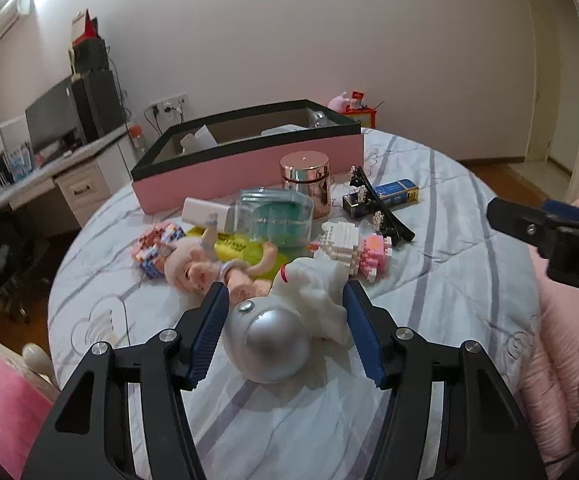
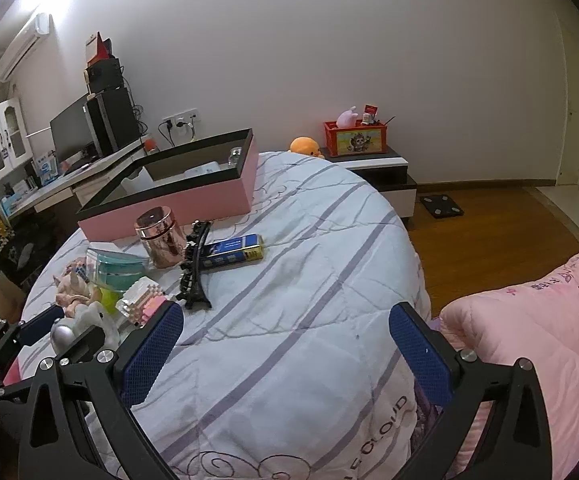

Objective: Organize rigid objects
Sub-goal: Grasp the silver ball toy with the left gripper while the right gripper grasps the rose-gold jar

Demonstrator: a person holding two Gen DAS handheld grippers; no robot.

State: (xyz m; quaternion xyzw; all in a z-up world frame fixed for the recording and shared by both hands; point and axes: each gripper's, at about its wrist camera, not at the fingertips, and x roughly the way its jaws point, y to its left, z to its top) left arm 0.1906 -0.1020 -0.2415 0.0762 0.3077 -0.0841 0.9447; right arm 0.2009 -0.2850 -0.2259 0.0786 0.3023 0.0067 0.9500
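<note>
A white astronaut figure (image 1: 313, 292) with a silver helmet (image 1: 269, 344) lies on the striped bedspread (image 1: 449, 280). My left gripper (image 1: 285, 292) is shut on it, one blue pad against the helmet and the other against the white body. The right wrist view shows the same grip at its left edge, with the silver helmet (image 2: 63, 334) between the fingers. My right gripper (image 2: 287, 312) stands open over bare bedspread (image 2: 309, 260) with nothing between its pads. A pink box with a black rim (image 1: 249, 168) sits open at the back.
Behind the figure lie a doll (image 1: 201, 268), a colourful cube (image 1: 153, 248), a clear container (image 1: 277, 216), a rose-gold jar (image 1: 305, 182), a white-and-pink block model (image 1: 353, 248), a black hair clip (image 1: 377, 208) and a blue box (image 1: 395, 192). A pink quilt (image 2: 529, 340) lies to the right.
</note>
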